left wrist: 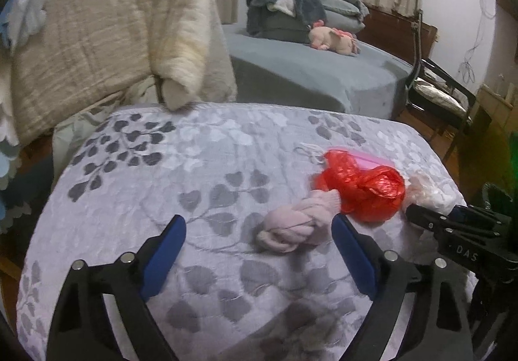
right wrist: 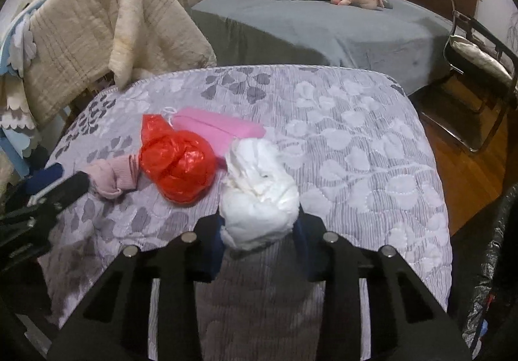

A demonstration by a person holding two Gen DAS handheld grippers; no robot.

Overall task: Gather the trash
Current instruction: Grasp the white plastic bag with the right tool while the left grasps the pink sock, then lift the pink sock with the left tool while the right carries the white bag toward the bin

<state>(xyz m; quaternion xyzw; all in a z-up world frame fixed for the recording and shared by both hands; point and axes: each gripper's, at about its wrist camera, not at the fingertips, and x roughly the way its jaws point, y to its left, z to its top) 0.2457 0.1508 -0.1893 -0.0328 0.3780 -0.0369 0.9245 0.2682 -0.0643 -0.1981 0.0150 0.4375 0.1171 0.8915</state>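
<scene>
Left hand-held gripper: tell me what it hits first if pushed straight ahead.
The left hand-held gripper is open. Straight ahead, the rolled pink sock lies between its fingers, toward the right one, so it probably comes first, then the red plastic bag.

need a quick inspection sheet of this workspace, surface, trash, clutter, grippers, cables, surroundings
surface: quilt with a leaf print, covering the table
job's things: white wad between the right jaws; red bag beside it
clutter: pink sock, pink box behind the red bag
grippers: left gripper open beside the sock; right gripper shut on the white wad
cables: wires hanging on the far wall
surroundings: bed with plush toy, beige blanket over a chair, black bag at right
</scene>
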